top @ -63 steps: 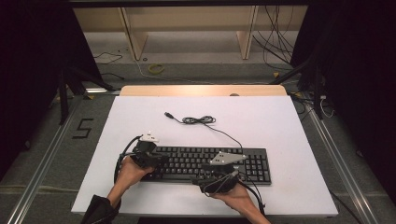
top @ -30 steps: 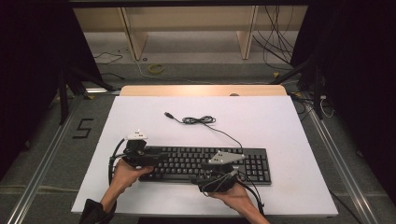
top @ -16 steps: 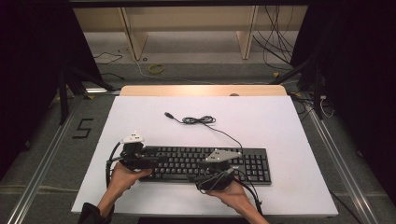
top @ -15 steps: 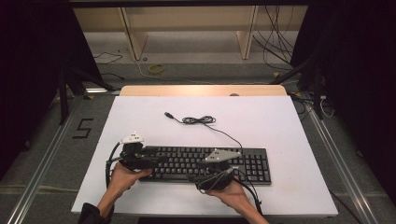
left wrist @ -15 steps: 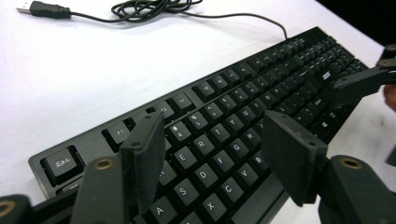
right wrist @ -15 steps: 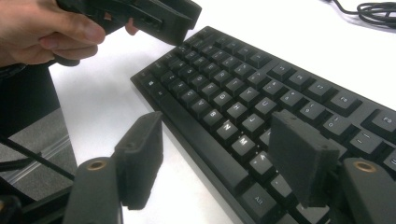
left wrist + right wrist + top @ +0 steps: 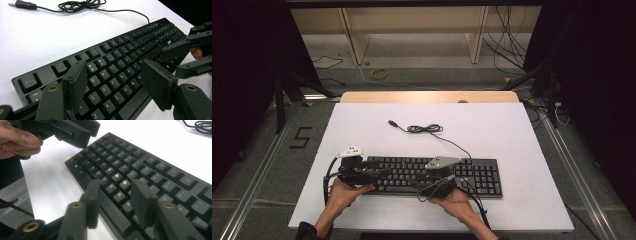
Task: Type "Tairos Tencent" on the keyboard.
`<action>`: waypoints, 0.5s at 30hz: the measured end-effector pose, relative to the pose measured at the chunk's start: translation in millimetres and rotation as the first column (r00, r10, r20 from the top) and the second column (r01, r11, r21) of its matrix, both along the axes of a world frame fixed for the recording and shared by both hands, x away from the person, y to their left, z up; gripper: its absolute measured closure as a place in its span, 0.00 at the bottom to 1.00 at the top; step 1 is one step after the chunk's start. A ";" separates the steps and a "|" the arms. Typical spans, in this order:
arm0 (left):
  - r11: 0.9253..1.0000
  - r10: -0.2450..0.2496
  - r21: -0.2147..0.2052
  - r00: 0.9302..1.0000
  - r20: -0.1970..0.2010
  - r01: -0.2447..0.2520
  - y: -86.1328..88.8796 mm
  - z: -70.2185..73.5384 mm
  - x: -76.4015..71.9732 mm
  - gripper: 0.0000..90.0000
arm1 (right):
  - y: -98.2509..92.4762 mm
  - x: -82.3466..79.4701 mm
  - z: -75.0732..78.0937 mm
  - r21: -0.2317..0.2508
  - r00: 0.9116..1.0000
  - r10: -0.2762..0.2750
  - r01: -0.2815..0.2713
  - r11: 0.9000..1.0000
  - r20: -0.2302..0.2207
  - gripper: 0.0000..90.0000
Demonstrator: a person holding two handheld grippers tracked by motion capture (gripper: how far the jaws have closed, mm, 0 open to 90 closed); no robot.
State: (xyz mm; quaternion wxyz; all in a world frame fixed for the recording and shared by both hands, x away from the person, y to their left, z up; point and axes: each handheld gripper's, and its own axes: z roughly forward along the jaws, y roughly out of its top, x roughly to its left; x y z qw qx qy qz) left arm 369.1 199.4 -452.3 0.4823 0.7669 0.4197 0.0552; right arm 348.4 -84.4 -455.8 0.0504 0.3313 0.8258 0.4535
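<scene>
A: From the high view, where does everything sit?

B: A black keyboard (image 7: 432, 174) lies flat on the white table (image 7: 512, 130), near the person's edge, long side across. Its cable (image 7: 427, 129) runs off the far edge and ends in a loose coil with the plug farther up the table. The left gripper (image 7: 364, 172) is at the keyboard's left end, the right gripper (image 7: 437, 182) at its front edge near the middle, each in a hand (image 7: 343, 192).

A: And the left gripper view?

B: Its two black jaws stand wide apart over the letter keys at the Esc end of the keyboard (image 7: 117, 70). They have just been opening; keys show below the gap, and the pads press on nothing. So the left gripper (image 7: 113, 83) is released. The right gripper (image 7: 185, 53) shows farther along, over the keys.

A: The right gripper view?

B: The right gripper (image 7: 116, 197) hangs over the keyboard (image 7: 150, 172) at its front edge. The jaws have just been closing, yet a gap remains and nothing is pinched in it: loose too. The left gripper (image 7: 75, 132) sits beyond the keyboard's end, fingers (image 7: 20, 141) around it.
</scene>
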 end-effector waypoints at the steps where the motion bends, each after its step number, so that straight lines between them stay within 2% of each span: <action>1: 1.000 0.002 -0.004 1.000 0.002 -0.002 0.0 0.1 -0.8 0.41 | 1.1 1.2 0.1 -0.002 1.000 0.001 -0.001 1.000 -0.001 0.71; 3: 1.000 -0.001 -0.001 1.000 0.014 0.001 0.7 0.3 -2.3 0.40 | 3.2 3.5 -0.4 -0.002 1.000 -0.001 0.001 1.000 0.006 0.76; 6: 1.000 0.001 -0.022 1.000 0.021 -0.001 2.7 -0.2 -5.9 0.39 | 6.1 5.7 -1.8 -0.024 1.000 -0.006 0.006 1.000 0.006 0.82; 15: 1.000 -0.007 -0.018 0.999 0.040 0.008 4.2 -1.5 -13.4 0.39 | 16.2 11.0 -11.3 -0.079 1.000 0.002 -0.001 0.997 0.005 0.98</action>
